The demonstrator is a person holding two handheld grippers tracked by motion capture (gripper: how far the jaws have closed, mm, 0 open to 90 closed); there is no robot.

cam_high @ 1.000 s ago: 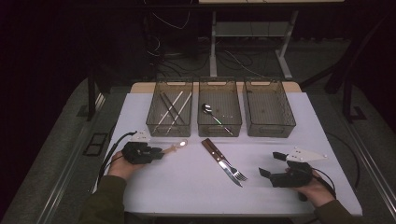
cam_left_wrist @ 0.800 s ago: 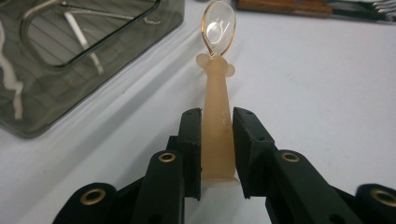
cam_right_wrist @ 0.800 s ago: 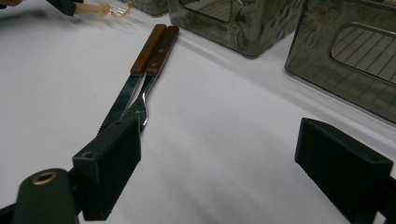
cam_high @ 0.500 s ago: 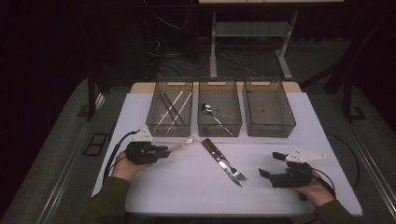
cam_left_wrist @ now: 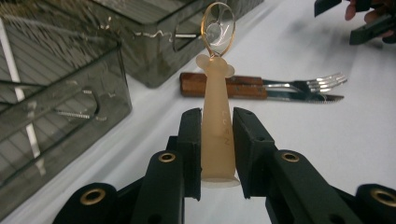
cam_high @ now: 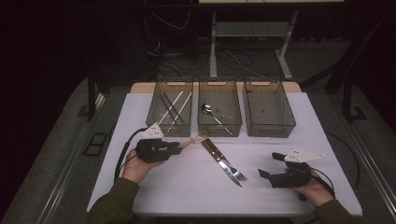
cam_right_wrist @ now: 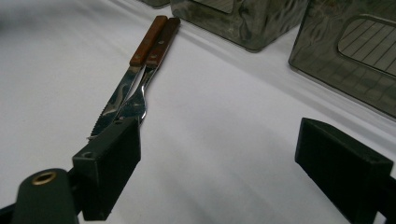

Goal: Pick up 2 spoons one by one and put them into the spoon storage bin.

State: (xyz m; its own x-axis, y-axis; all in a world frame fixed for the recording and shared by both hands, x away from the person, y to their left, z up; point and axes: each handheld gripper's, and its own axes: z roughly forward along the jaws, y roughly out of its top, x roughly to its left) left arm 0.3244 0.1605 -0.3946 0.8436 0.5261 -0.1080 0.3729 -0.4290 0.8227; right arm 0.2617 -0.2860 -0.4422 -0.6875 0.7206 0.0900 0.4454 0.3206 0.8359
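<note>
While the small plastic spoon [cam_left_wrist: 217, 100] is sitting lifted off the white surface [cam_high: 187, 186], just in front of the gap between the left and middle bins, the left tool [cam_high: 181, 145] is gripping its pale, thick handle. In the left gripper view both black jaws are pressing flat against the handle near its butt end, and the clear, amber-rimmed bowl is pointing away from the tool, toward the bins. The right tool [cam_high: 270, 165] is resting on the surface at the right front, well apart from the spoon; its jaws are standing wide apart and are holding nothing. In the right gripper view one jaw is sitting just beside the tips of a knife [cam_right_wrist: 122, 91] and a fork [cam_right_wrist: 148, 70], though whether it is touching them I cannot tell. Those two wooden-handled pieces are lying side by side on the surface between the tools.

Three smoky clear bins are standing in a row at the far edge. The left bin [cam_high: 159, 105] is holding several chopsticks [cam_high: 173, 108], the middle bin [cam_high: 219, 83] is holding a metal spoon [cam_high: 212, 114], and the right bin [cam_high: 268, 107] is carrying nothing I can make out. Around the surface the room is lying dark, with cables and a frame's legs on the floor behind.
</note>
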